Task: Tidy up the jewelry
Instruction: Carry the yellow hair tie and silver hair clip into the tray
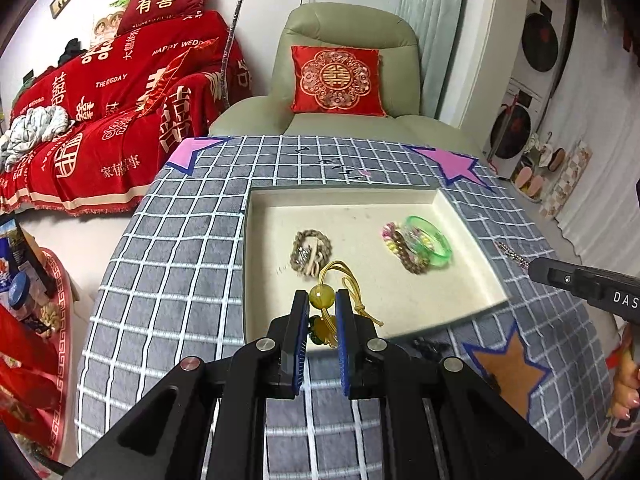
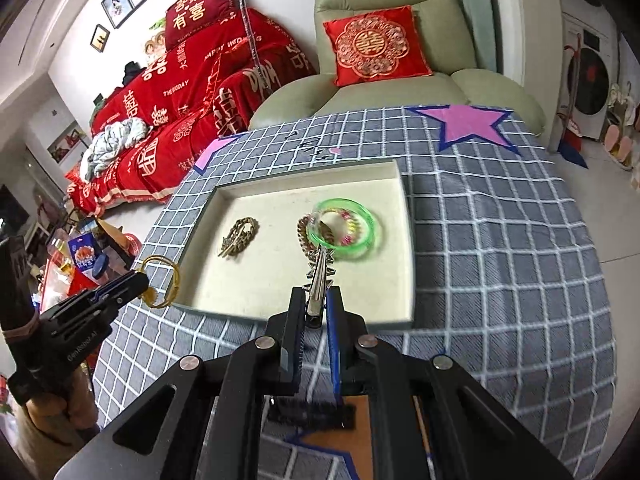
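over the cream tray (image 1: 468,236) now, on the grey checked cloth (image 1: 168,280). left gripper (image 1: 322,300) pinching a yellow bead (image 1: 322,294) on a knotted cord charm (image 1: 348,280), cord loops trailing forward over the tray's near edge. from the right camera, same charm (image 2: 160,280) hanging just outside the tray's left wall (image 2: 200,240), apparently not yet down inside.

right gripper (image 2: 316,300) closed narrow on a silver hair clip (image 2: 319,276), tip pointing toward the green bangle (image 2: 346,228), which lies inside the tray over a beaded bracelet (image 2: 306,232). twisted bronze-coloured bracelet (image 2: 240,236) resting apart, further left in the tray.

handling notes, judged only: bead hard, round, glossy, likely to squirt out of flat pads if squeezed off-centre; safer held square across its middle, as now, or by the knot just beside it. cord light and limp, bound to swing and snag on the tray wall. clip thin, stiff, springy metal; best taken across its flat sides near the hinge end, not the toothed tip. bangle rigid, looks like glass or resin, possibly brittle, so worth setting the clip down beside it and not dropping onto it.
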Demonstrator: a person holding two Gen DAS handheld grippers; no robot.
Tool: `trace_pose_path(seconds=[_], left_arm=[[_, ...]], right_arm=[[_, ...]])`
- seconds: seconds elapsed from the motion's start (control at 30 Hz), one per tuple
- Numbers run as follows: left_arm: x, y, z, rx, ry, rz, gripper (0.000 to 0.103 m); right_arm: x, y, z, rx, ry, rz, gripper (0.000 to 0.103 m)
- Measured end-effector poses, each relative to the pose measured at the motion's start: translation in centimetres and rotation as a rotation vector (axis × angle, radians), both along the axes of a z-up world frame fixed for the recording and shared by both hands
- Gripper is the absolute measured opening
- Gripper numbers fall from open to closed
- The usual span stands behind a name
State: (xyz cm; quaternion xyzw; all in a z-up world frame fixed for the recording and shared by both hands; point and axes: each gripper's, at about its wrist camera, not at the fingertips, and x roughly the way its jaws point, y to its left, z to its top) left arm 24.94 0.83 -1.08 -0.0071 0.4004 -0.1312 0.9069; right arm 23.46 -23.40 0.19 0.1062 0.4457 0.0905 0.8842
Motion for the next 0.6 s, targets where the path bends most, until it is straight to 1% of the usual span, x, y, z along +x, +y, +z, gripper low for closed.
trace_pose_path(seconds=[0.13, 0.27, 0.4, 0.6], left_arm=[[2.1, -0.6, -1.2, 0.015, 0.013, 0.009, 0.021], [4.0, -1.2, -3.0, 0.051, 0.031, 0.017, 0.021], [5.4, -1.6, -5.0, 0.097, 0.056, 0.030, 0.021], [6.4, -2.3, -6.8, 0.141, 0.077, 0.031, 0.021]], right_arm=[[2.7, 1.2, -1.3, -0.001, 0.014, 0.022, 0.011], [4.8, 2.6, -3.0, 0.001, 0.038, 0.044, 0.011], [6.2, 3.7, -5.1, -0.016, 0.059, 0.061, 0.011], [7.3, 4.0, -7.2, -0.058, 0.081, 0.067, 0.011]])
